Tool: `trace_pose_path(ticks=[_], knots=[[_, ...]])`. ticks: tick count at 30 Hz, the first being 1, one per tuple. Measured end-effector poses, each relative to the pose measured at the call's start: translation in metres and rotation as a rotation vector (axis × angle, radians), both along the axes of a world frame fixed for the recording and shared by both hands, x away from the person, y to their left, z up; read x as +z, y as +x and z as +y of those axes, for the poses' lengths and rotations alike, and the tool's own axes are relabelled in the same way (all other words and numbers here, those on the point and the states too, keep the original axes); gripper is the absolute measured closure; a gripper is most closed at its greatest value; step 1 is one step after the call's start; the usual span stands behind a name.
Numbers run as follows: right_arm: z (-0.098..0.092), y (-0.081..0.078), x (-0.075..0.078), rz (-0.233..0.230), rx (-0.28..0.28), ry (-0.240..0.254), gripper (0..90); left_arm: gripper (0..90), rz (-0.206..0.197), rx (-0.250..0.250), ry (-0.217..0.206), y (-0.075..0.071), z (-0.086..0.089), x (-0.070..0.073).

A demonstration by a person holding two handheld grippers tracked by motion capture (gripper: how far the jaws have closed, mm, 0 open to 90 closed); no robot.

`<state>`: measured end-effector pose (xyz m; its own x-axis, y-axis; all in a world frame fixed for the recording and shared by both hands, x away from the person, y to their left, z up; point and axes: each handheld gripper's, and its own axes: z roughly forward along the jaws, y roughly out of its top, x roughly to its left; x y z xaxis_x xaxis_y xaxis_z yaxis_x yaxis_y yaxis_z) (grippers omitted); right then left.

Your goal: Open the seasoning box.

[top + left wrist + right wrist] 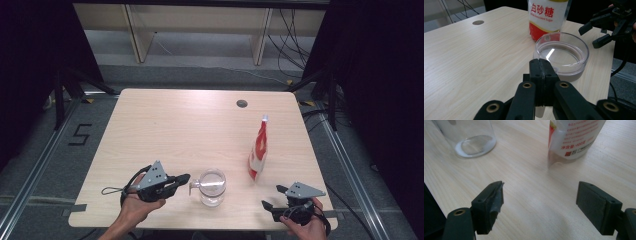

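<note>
A clear glass mug stands near the table's front edge, its small handle pointing left. My left gripper lies level at that handle; in the left gripper view its jaws are pressed together with a pale sliver of the handle showing beneath them, and the mug's rim is just beyond. A red and white sugar bag stands upright to the mug's right. My right gripper rests open at the front right, with bare table between its pads; the bag and the mug are ahead of it.
The light wooden table has a round cable hole at the back right. Dark curtains stand on both sides, with cables and metal rails on the floor around the table.
</note>
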<state>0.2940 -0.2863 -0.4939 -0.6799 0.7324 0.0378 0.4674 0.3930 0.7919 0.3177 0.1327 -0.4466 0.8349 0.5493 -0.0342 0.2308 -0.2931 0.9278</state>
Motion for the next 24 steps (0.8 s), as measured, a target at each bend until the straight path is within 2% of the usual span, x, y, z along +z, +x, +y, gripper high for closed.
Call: trace_pose_path(ticks=[1, 2, 3, 4, 5, 6, 9, 10, 11, 12, 15, 16, 18, 19, 21, 22, 24], knots=[[0.001, -0.002, 0.000, 0.008, -0.020, -0.002, 23.6, 89.1, 0.013, 0.006, -0.011, 0.000, -0.001, 0.000], [0.002, -0.002, 0.000, 0.019, -0.023, 0.005, 23.7, 89.2, 0.008, 0.001, -0.007, 0.000, -0.001, 0.001], [0.001, 0.000, 0.000, 0.003, -0.007, -0.003, 23.8, 89.1, -0.001, -0.007, -0.003, 0.001, -0.002, 0.001], [0.001, -0.001, 0.000, 0.010, -0.006, -0.001, 23.9, 89.2, -0.004, -0.015, 0.008, 0.001, -0.002, 0.001], [0.001, -0.001, 0.000, 0.005, -0.009, -0.008, 24.0, 89.2, 0.013, -0.006, -0.008, 0.000, -0.005, 0.000], [0.001, -0.001, 0.001, 0.002, -0.017, -0.015, 24.1, 89.1, 0.002, -0.010, 0.006, 0.001, -0.005, 0.001], [0.001, -0.001, 0.001, 0.007, -0.007, -0.011, 24.6, 89.1, 0.024, -0.010, -0.007, 0.002, -0.009, 0.000], [0.001, -0.001, 0.001, 0.006, -0.006, -0.011, 24.7, 89.1, 0.012, -0.023, 0.001, 0.003, -0.010, 0.000], [0.001, -0.001, 0.001, 0.005, -0.006, -0.010, 24.6, 89.1, 0.026, -0.021, -0.014, 0.003, -0.012, -0.001], [0.001, -0.001, 0.001, 0.002, -0.008, -0.012, 24.6, 89.1, 0.020, -0.023, 0.002, 0.003, -0.012, 0.000], [0.001, -0.002, 0.001, 0.006, -0.008, -0.011, 24.6, 89.1, 0.018, -0.032, -0.003, 0.004, -0.015, -0.001], [0.001, -0.001, 0.001, -0.003, -0.005, -0.014, 24.7, 89.1, 0.012, -0.033, 0.014, 0.004, -0.015, 0.000], [0.001, 0.000, 0.001, 0.018, 0.028, -0.007, 24.7, 89.1, 0.010, -0.034, 0.021, 0.004, -0.014, -0.001], [0.001, 0.000, 0.001, 0.025, 0.022, -0.003, 24.7, 89.1, 0.015, -0.028, 0.020, 0.004, -0.015, -0.001], [0.001, 0.000, 0.002, 0.012, 0.029, -0.013, 24.9, 89.1, 0.020, -0.029, 0.011, 0.004, -0.015, -0.003], [0.001, 0.000, 0.002, 0.010, 0.028, -0.009, 25.0, 89.1, 0.034, -0.014, 0.002, 0.003, -0.015, -0.003], [0.002, -0.002, 0.002, -0.020, 0.000, -0.011, 26.2, 89.1, 0.029, -0.017, 0.003, 0.003, -0.015, -0.003]])
